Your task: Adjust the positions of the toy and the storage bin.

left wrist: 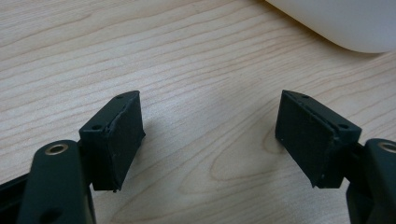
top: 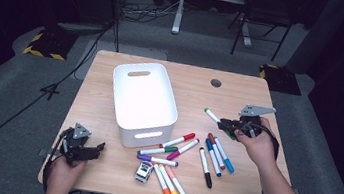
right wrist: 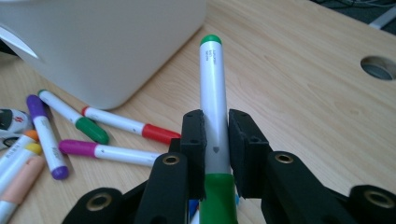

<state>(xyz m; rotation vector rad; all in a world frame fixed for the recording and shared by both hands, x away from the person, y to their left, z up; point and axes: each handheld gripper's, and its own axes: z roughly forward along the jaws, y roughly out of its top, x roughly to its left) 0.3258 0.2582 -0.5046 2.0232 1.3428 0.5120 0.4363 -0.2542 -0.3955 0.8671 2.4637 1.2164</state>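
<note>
Green-capped marker sits clamped in my right gripper, lifted clear for the white bin; my left gripper waits open-jawed and empty.

Green-capped white marker, lifted off table, tilted

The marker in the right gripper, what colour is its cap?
Green; the marker shows best in the right gripper view.
</note>
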